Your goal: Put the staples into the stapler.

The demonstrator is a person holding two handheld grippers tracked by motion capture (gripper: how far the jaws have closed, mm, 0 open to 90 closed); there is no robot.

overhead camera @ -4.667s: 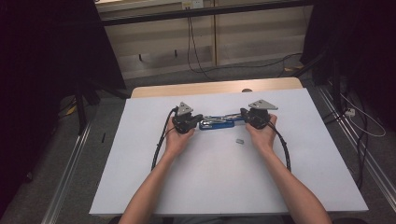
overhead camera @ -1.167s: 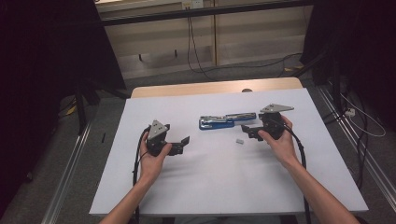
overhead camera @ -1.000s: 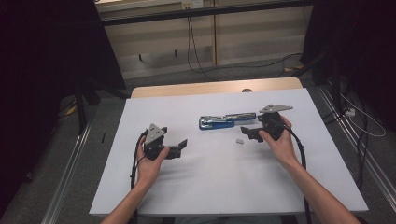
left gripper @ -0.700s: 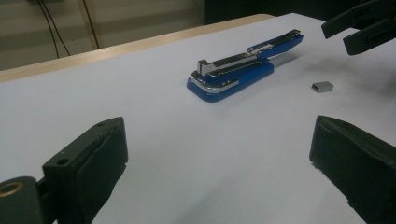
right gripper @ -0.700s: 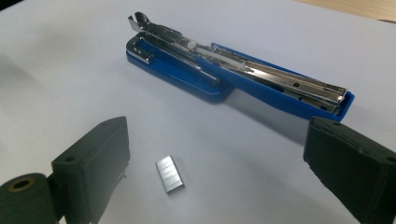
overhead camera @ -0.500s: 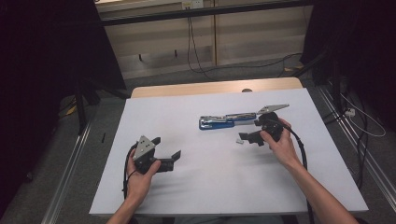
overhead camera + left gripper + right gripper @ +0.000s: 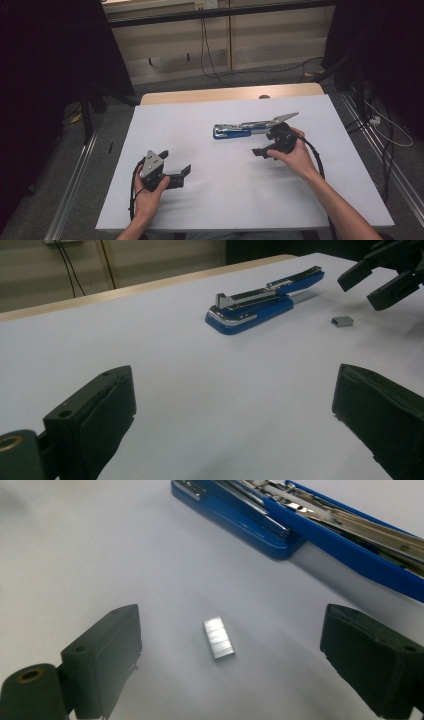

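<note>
A blue stapler (image 7: 232,131) lies swung open on the white table (image 7: 225,210), its metal magazine arm stretched to the right. In the left gripper view the stapler (image 7: 255,307) lies far ahead. A small silver block of staples (image 7: 218,638) rests on the sheet just in front of the stapler (image 7: 280,517), level with the gap between my right gripper's (image 7: 235,667) wide-open jaws. My right gripper (image 7: 264,143) hovers just before the stapler, empty. My left gripper (image 7: 175,163) is open and empty at the near left, well clear of the stapler. The left gripper view (image 7: 235,427) takes in the staples (image 7: 343,320) and the right gripper (image 7: 375,282).
The table's wooden far edge (image 7: 230,95) shows beyond the white sheet. Cables (image 7: 385,135) trail on the floor at the right, and a metal rail (image 7: 75,180) runs along the left side. Bare white sheet spans the middle and near parts.
Both grippers have left the stapler. My left gripper has drawn back toward the near left. My right gripper has shifted slightly left and down over the staple block.
</note>
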